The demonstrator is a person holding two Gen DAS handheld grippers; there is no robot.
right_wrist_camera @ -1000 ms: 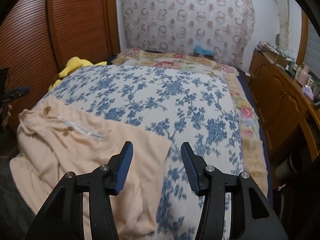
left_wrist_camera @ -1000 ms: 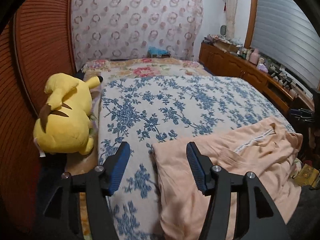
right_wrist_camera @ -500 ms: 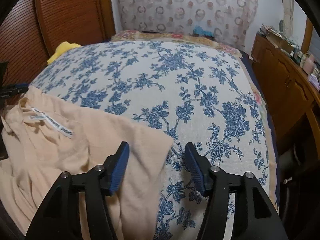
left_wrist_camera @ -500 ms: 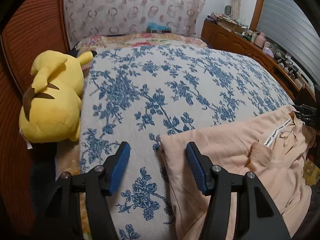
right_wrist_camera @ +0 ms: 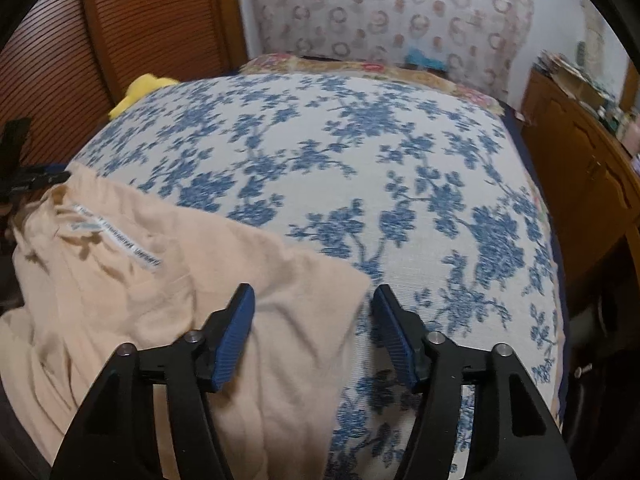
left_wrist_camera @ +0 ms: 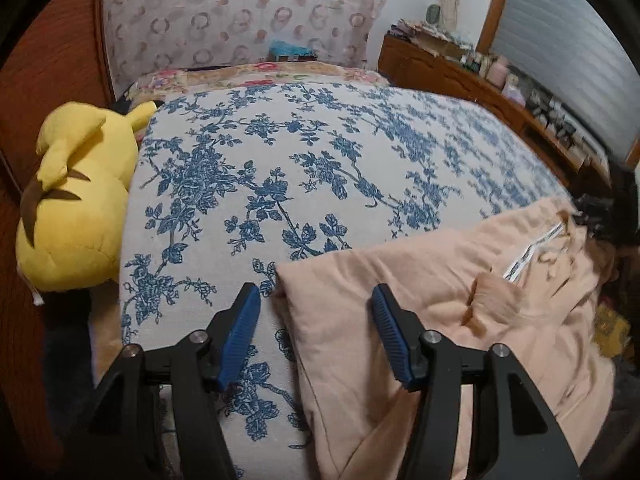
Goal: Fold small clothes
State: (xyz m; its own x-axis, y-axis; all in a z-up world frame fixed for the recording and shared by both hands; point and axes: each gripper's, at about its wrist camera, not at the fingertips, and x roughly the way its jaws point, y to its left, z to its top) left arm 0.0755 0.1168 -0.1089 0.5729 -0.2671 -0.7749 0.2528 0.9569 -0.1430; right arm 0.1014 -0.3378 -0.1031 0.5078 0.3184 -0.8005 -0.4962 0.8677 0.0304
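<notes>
In the left wrist view, the left gripper [left_wrist_camera: 316,308] is hanging spread over one far corner of the peach garment [left_wrist_camera: 460,312] lying on the floral bedspread [left_wrist_camera: 280,168]; its jaws have just been narrowing, nothing pinched. Closing early risks grabbing bedspread too. Only here is the yellow plush toy [left_wrist_camera: 76,204] showing whole.

In the right wrist view, the right gripper [right_wrist_camera: 314,308] is straddling the other corner, spread, just been narrowing. Only here is the dresser [right_wrist_camera: 580,168] showing close.

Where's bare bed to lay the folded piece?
Free: blue floral bedspread between the peach garment and the far flowered blanket. Crowded: near edge under the garment; yellow plush along one side; cluttered sideboard opposite.
</notes>
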